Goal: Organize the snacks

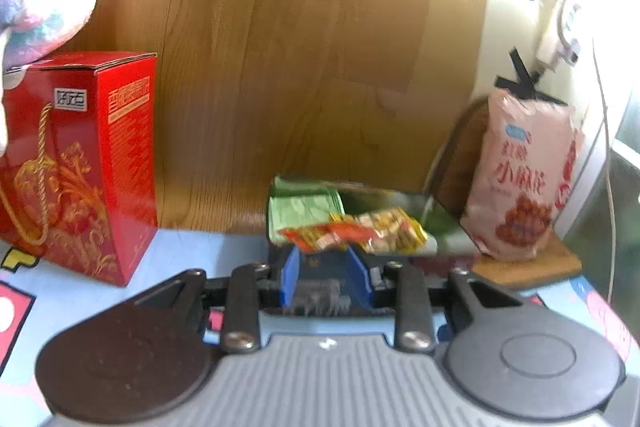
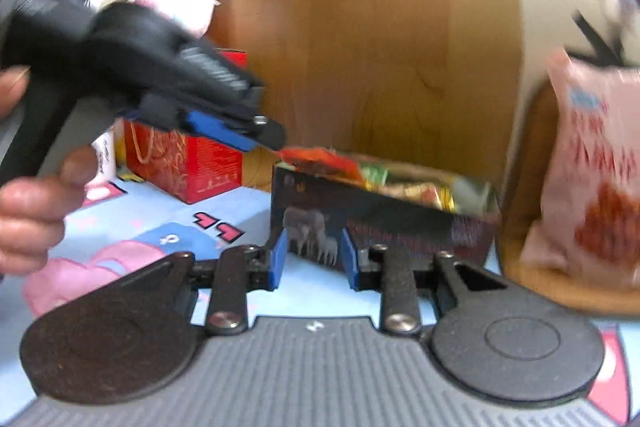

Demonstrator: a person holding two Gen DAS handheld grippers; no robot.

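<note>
Right claw (image 2: 311, 259): jaws slightly apart, nothing between them, low over the patterned mat (image 2: 160, 227). Left claw (image 1: 326, 273): jaws parted, empty, its tips at the near rim of the dark snack box (image 2: 380, 223). Orange-yellow packets (image 1: 360, 233) heaped inside, blurred. Pink snack bag (image 1: 520, 179) upright right; red gift box (image 1: 80, 163) left; wooden floor behind.

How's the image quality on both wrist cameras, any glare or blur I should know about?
Left wrist view: strong glare washes out the top right corner; the pink snack bag and red gift box read clearly, with slight softness. Right wrist view: heavy motion blur smears the pink snack bag and the left gripper; glare bleaches the upper edge. Both views bend straight lines, as a fisheye lens does.
</note>
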